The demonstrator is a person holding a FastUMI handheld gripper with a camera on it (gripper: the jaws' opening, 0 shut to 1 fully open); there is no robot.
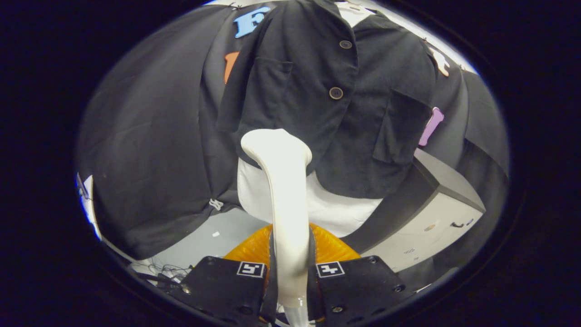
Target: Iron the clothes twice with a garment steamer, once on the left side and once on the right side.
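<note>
One fisheye camera rides on the gripper [290, 272], looking forward along its fingers and tilted slightly upward. It sits close to the hanging shirt [317, 91], with the steamer [283, 190] rising just ahead of the lens.

The steamer [283, 190] hides part of the jacket's [317, 91] hem, and the jaws cover its handle's sides.

Black cloth wall [150, 150], grey floor [218, 236], white cabinet [431, 227].
</note>
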